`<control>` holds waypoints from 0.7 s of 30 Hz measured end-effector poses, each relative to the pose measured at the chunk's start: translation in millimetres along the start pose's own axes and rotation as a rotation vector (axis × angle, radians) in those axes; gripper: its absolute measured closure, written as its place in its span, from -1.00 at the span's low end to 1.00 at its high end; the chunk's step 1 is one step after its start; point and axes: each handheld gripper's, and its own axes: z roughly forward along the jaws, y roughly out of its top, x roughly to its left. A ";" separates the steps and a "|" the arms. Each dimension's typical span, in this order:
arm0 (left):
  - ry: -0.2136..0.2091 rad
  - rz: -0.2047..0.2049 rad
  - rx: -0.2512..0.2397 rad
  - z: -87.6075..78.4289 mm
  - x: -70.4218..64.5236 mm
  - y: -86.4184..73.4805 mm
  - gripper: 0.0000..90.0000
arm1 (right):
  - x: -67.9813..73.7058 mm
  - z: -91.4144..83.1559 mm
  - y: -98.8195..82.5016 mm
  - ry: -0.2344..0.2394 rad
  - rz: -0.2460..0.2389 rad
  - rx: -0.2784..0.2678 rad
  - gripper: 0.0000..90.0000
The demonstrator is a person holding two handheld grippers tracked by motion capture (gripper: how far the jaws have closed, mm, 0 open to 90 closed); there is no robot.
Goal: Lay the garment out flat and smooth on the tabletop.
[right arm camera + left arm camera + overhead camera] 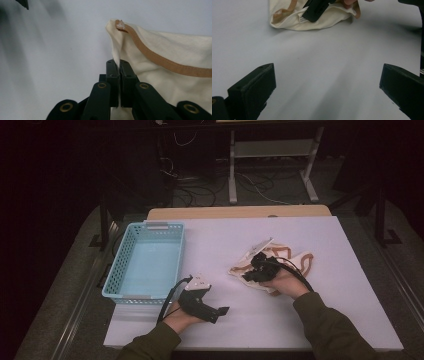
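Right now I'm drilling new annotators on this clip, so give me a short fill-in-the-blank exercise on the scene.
1. The right gripper is shut on an edge of the cream cloth bag, whose strap is ____.
2. The jaws of the left gripper stand ____.
3. The basket at the table's left is light ____.

Missing words: brown; open; blue

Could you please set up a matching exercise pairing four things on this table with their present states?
1. cream cloth bag with tan straps
2. light blue perforated plastic basket
3. left gripper
4. right gripper

a. jaws wide apart over bare table
b. empty, at table's left
c. jaws shut on a fabric edge
d. crumpled, pinched at one edge

Pairs: 1-d, 2-b, 3-a, 4-c
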 end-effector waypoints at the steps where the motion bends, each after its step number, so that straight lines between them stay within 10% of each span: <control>1: -0.001 0.000 0.000 0.0 0.0 0.0 -1.00 | 0.4 -0.4 -0.2 0.000 0.000 -0.003 0.91; 21: 0.002 -0.007 -0.007 -1.7 0.8 0.2 -1.00 | 12.2 -39.0 -20.3 0.057 0.004 -0.086 0.92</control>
